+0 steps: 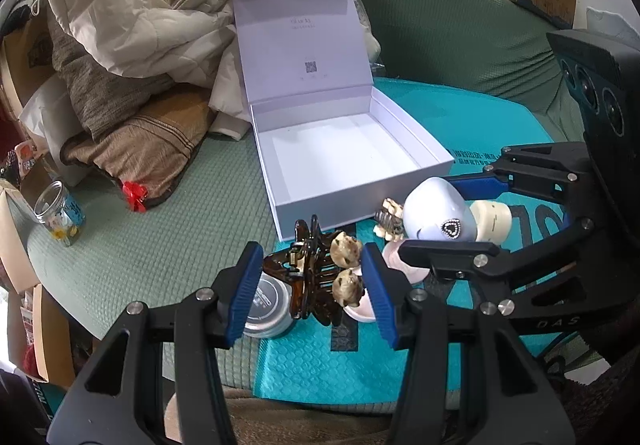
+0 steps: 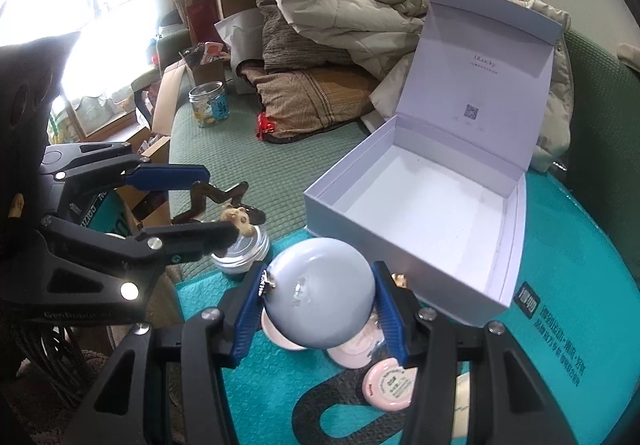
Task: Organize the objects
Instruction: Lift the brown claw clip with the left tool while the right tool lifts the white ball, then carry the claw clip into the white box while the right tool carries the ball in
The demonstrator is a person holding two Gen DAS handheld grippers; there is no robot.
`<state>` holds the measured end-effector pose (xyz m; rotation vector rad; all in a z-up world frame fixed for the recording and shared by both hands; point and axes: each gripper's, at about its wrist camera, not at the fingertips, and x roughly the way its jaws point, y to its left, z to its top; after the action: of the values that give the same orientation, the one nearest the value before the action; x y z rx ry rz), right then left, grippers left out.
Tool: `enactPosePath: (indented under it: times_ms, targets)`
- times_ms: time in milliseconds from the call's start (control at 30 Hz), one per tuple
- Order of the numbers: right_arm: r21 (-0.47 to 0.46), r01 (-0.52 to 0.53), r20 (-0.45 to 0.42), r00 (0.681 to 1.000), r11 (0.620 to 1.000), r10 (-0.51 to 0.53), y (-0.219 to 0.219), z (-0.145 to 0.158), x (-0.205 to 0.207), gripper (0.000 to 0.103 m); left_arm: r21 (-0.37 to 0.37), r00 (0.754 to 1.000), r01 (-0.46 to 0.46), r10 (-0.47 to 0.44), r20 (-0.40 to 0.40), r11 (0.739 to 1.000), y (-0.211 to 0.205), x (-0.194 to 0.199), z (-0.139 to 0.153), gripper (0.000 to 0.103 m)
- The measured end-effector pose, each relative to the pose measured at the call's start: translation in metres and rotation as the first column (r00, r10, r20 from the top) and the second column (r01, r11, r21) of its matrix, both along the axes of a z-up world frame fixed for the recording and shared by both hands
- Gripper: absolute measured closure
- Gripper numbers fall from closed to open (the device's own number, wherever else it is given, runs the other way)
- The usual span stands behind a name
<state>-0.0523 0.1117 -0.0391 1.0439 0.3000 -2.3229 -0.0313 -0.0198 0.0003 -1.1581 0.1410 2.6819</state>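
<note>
An open white box [image 1: 304, 185] with its lid up sits on the green sofa; it also shows in the right wrist view [image 2: 516, 229]. My left gripper [image 1: 310, 285] is shut on a brown hair claw clip with bear charms [image 1: 316, 277], held above a silver tin [image 1: 266, 309]. In the right wrist view the clip [image 2: 218, 201] hangs between the left fingers. My right gripper [image 2: 320, 297] is shut on a pale lilac egg-shaped case [image 2: 320, 293] just in front of the box; the case [image 1: 436, 213] bears a rhinestone heart.
A teal padded mailer [image 2: 560, 285] lies under the box. Pink round compacts [image 2: 388, 385] and a cream jar [image 1: 492, 221] lie on it. Another bear clip [image 1: 390, 219] lies by the box. A glass jar [image 1: 60, 213], cushions and a heap of jackets [image 1: 132, 17] stand left.
</note>
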Motion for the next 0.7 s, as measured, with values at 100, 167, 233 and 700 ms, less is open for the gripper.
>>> enactPosePath:
  times_ms: [100, 167, 233, 700]
  targets:
    - [-0.004, -0.004, -0.009, 1.0, 1.0, 0.004, 0.001, 0.005, -0.005, 0.05, 0.001, 1.0, -0.009, 0.009, 0.005, 1.0, -0.004, -0.007, 0.004, 0.054]
    - [-0.004, -0.011, -0.013, 1.0, 1.0, 0.011, 0.001, 0.009, -0.009, 0.05, -0.011, 1.0, -0.017, 0.017, 0.004, 1.0, -0.006, -0.01, 0.006, 0.054]
    - [0.002, -0.021, -0.023, 1.0, 1.0, 0.021, 0.001, 0.012, -0.013, 0.05, -0.023, 1.0, -0.02, 0.02, -0.002, 1.0, -0.008, -0.014, 0.008, 0.054]
    - [0.022, -0.011, -0.05, 0.999, 1.0, 0.013, 0.018, 0.022, -0.046, 0.05, -0.044, 1.0, 0.001, 0.0, 0.026, 0.999, 0.003, -0.055, 0.008, 0.054]
